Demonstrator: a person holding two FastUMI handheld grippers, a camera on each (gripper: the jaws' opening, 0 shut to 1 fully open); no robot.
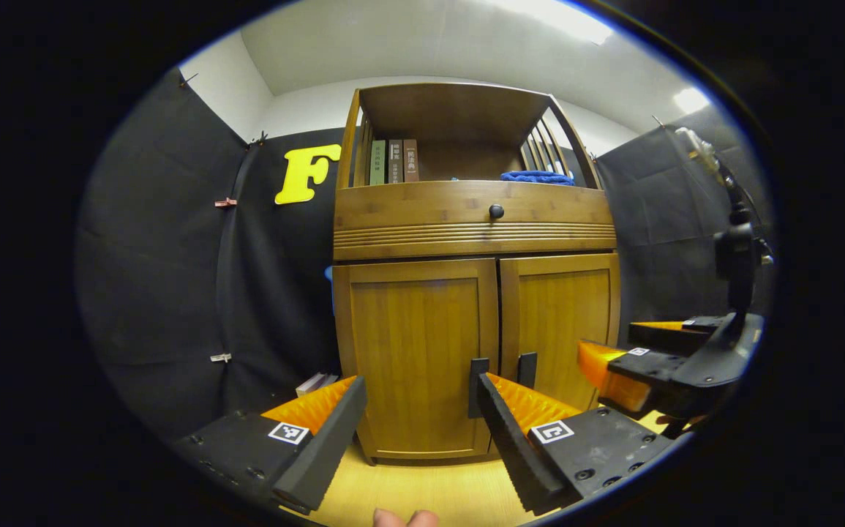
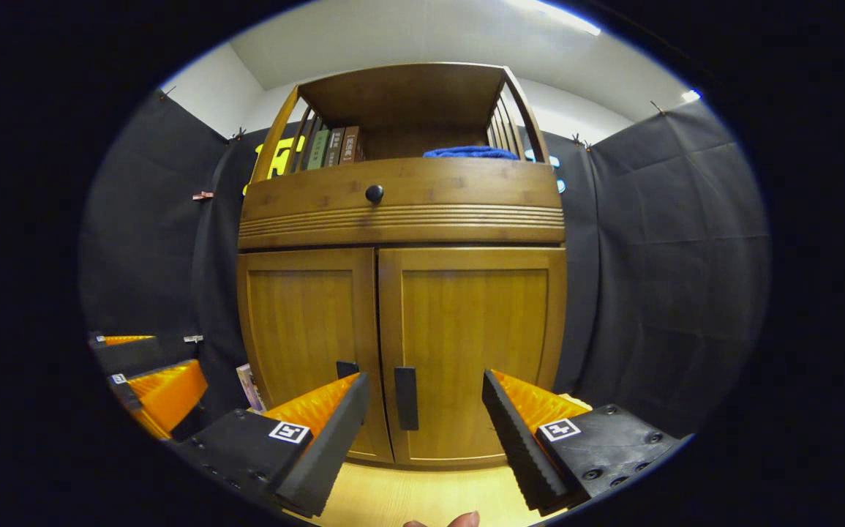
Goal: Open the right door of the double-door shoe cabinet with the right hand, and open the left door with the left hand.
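Note:
A wooden shoe cabinet stands ahead with both lower doors closed. In the left gripper view the left door (image 1: 418,351) faces my open left gripper (image 1: 418,399), and its dark handle (image 1: 478,386) sits just by the right finger. The right door (image 1: 560,322) carries a handle (image 1: 527,369) too. My right gripper (image 1: 656,366) shows at the right of that view. In the right gripper view the right door (image 2: 477,344) and its black handle (image 2: 406,397) lie between the fingers of my open right gripper (image 2: 426,395), a short way off. The left door (image 2: 309,329) is beside it.
Above the doors is a drawer with a black knob (image 2: 374,193), and an open shelf holding books (image 1: 393,161) and a blue cloth (image 1: 537,177). Black cloth walls close in both sides. A light wooden floor (image 2: 422,498) lies below. Small books (image 1: 316,382) lean by the cabinet's left foot.

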